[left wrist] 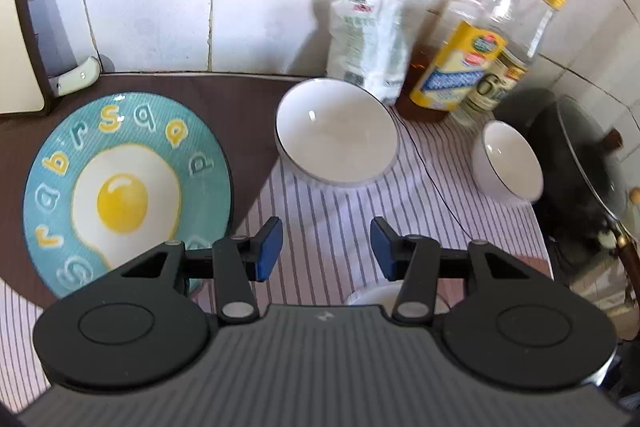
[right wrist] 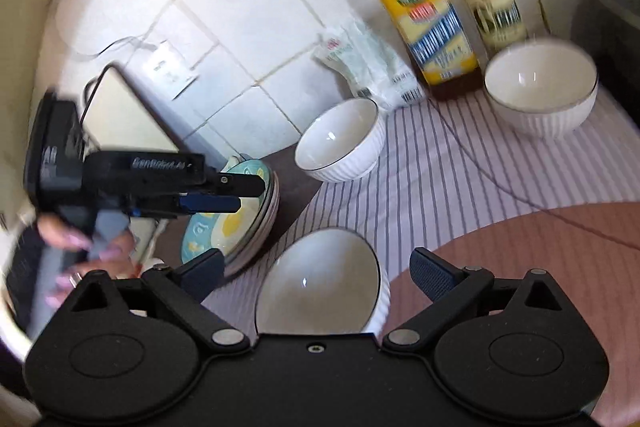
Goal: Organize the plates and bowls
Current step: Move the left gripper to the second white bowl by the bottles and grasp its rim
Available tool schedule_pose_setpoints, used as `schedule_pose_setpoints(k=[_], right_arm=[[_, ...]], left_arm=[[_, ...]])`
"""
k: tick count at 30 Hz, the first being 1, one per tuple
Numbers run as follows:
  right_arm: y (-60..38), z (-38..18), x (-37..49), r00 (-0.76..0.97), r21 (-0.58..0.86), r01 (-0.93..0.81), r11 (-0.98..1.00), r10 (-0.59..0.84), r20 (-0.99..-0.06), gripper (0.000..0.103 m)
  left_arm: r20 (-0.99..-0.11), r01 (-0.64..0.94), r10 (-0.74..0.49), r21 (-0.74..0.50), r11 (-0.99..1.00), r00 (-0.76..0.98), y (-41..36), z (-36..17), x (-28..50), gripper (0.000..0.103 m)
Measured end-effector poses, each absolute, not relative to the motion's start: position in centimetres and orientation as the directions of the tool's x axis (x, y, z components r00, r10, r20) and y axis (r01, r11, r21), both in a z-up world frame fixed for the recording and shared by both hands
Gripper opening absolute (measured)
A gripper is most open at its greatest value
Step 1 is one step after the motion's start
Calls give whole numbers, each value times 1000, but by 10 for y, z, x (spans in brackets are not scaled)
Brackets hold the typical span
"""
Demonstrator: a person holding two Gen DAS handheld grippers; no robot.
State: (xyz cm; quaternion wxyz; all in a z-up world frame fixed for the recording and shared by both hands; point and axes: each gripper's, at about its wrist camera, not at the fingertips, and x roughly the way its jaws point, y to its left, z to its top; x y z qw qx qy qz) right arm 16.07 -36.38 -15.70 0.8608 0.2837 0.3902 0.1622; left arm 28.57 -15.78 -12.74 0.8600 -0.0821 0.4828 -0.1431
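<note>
- The left gripper (left wrist: 326, 247) stands with its blue pads apart and nothing between them, above the striped cloth (left wrist: 352, 211).
- The right gripper (right wrist: 316, 275) is spread wide, also empty; a white bowl (right wrist: 320, 283) sits on the cloth below and between its fingers, and neither pad touches it.
- In the right wrist view the left gripper (right wrist: 224, 193) shows from the side, held by a hand (right wrist: 80, 247) at the far left, its tips over the plates.
- The teal plate with a fried-egg design (left wrist: 124, 187) lies to the left of the cloth on the dark counter; the right wrist view shows it as the top of a stack of plates (right wrist: 256, 223).
- A second white bowl (left wrist: 336, 131) rests upright at the cloth's far edge, just right of the plates.
- A third white bowl (left wrist: 506, 159) stands further right on the cloth, near a dark pan with a glass lid (left wrist: 592, 163).
- Behind the bowls, against the tiled wall (left wrist: 160, 7), stand a white bag (left wrist: 368, 39), a yellow-labelled bottle (left wrist: 460, 63) and another clear bottle (left wrist: 508, 67).
</note>
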Motion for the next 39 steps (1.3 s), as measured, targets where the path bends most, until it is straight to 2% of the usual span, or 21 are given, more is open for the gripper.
schedule_pose_setpoints(k=[3, 8, 15, 17, 19, 22, 24, 26, 28, 29, 30, 35, 39], right_arm=[[-378, -168, 191, 612, 731, 18, 682, 571, -547, 95], [-375, -176, 232, 598, 756, 98, 648, 569, -565, 88], [-353, -184, 291, 559, 645, 202, 737, 454, -694, 83], [-351, -190, 307, 537, 619, 242, 748, 428, -727, 75], [-350, -195, 321, 520, 608, 267, 747, 420, -744, 72], [-350, -202, 334, 505, 584, 304, 753, 392, -769, 62], [-347, -205, 340, 498, 548, 315, 775, 357, -790, 53], [-347, -210, 344, 492, 554, 325, 766, 363, -791, 35], [-347, -217, 347, 478, 563, 350, 749, 374, -795, 21], [-348, -219, 347, 479, 566, 355, 744, 376, -793, 19], [-349, -220, 346, 486, 570, 356, 741, 374, -790, 19], [-350, -222, 341, 535, 552, 338, 762, 327, -779, 15], [-349, -231, 340, 526, 558, 333, 760, 342, -779, 14]], left_arm=[[-804, 155, -308, -266, 951, 510, -160, -135, 305, 47], [-820, 145, -261, -217, 965, 509, -162, -154, 337, 48], [-845, 161, -214, -154, 975, 490, -171, -181, 373, 50], [-851, 175, -201, -130, 976, 485, -175, -187, 380, 50], [-855, 183, -179, -100, 978, 487, -177, -190, 385, 50], [-852, 203, -211, -126, 971, 480, -177, -190, 391, 47], [-851, 190, -212, -134, 972, 481, -176, -192, 394, 43], [-851, 173, -233, -169, 970, 470, -174, -194, 398, 43], [-855, 169, -240, -181, 969, 459, -175, -196, 401, 33], [-857, 177, -238, -175, 969, 458, -177, -197, 402, 24], [-857, 185, -236, -167, 968, 458, -179, -197, 401, 13], [-824, 211, -266, -183, 960, 500, -182, -192, 388, 11], [-817, 219, -258, -166, 962, 515, -187, -187, 378, 11]])
